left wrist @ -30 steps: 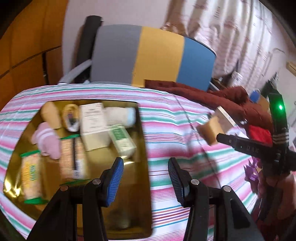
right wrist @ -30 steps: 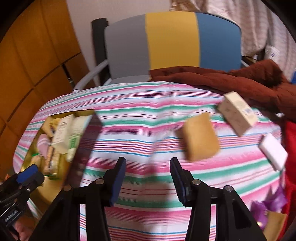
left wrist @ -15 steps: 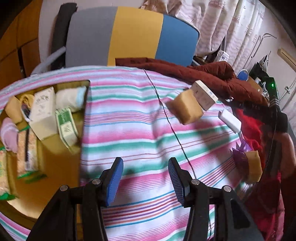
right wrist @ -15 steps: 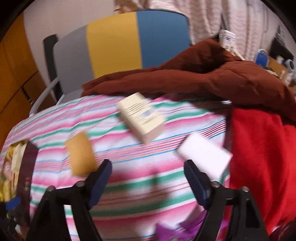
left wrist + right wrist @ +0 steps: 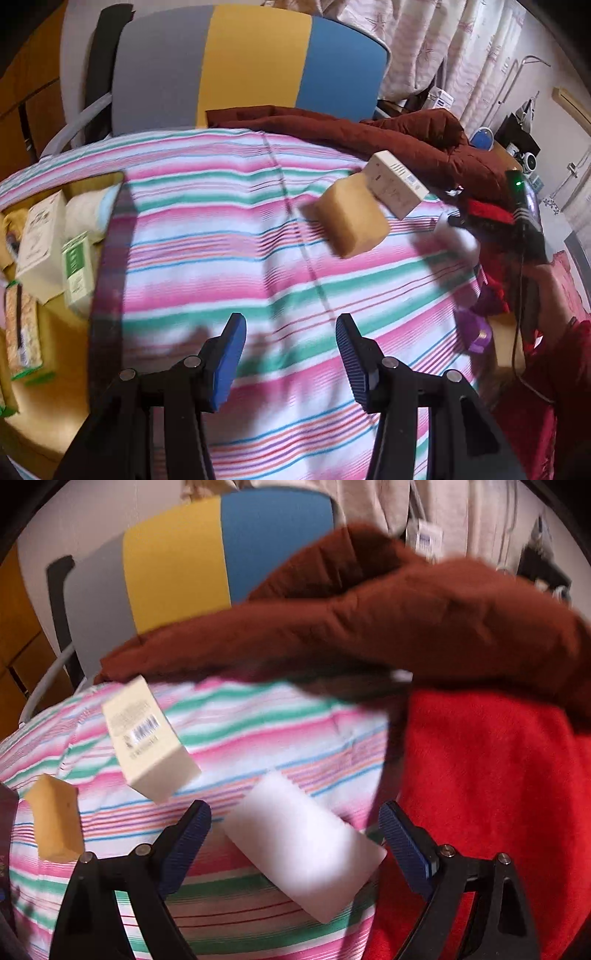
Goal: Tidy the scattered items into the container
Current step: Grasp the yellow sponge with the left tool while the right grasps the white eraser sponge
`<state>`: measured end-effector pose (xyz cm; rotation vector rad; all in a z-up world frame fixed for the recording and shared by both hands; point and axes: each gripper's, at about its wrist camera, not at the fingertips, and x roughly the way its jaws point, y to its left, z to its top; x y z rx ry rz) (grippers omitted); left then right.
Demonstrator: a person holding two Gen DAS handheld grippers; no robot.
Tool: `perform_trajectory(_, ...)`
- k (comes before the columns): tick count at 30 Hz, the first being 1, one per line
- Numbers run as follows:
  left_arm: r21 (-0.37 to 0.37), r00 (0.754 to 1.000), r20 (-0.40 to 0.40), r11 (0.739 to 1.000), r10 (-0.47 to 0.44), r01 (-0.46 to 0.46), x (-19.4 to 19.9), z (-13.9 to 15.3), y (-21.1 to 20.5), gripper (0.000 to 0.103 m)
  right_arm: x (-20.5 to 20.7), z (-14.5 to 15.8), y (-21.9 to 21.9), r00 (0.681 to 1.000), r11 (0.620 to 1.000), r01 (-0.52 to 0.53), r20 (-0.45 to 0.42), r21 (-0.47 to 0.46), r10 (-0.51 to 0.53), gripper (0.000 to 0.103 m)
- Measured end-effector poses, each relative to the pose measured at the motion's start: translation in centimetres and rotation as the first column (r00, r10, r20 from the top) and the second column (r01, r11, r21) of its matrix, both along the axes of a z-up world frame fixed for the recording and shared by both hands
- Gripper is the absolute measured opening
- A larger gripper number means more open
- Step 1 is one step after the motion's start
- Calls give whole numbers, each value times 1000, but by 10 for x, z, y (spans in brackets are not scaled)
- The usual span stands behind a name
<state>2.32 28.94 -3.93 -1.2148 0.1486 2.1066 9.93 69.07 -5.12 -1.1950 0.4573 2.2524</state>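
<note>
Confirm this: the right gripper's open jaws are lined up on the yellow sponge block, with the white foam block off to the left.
Swapped. In the right wrist view, the right gripper is open around the white foam block; the yellow sponge block lies off to the left.

You have three items loose on the striped cloth: one yellow sponge (image 5: 55,818), one cream carton (image 5: 147,740), one white block (image 5: 303,843). Both grippers empty.

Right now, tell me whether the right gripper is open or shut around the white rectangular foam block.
Open. The right gripper has its blue-padded jaws spread wide, and the white rectangular foam block lies between them on the striped cloth, with gaps on both sides.
</note>
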Motion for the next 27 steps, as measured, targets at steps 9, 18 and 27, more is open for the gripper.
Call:
perform_trajectory(9, -3, 1000, -8, 1000, 3, -3, -11, 1, 52, 54, -1, -8, -22, 997, 991, -73, 18, -111, 75, 93)
perform_trajectory(18, 2, 1000, -3, 1000, -24, 24, -23, -1, 98, 58, -10, -21, -41, 978, 991, -133, 162, -15, 133, 72)
perform_trajectory(27, -58, 999, -33, 998, -15, 13, -37, -6, 143, 66, -5, -17, -43, 982, 992, -124, 139, -25, 127, 69)
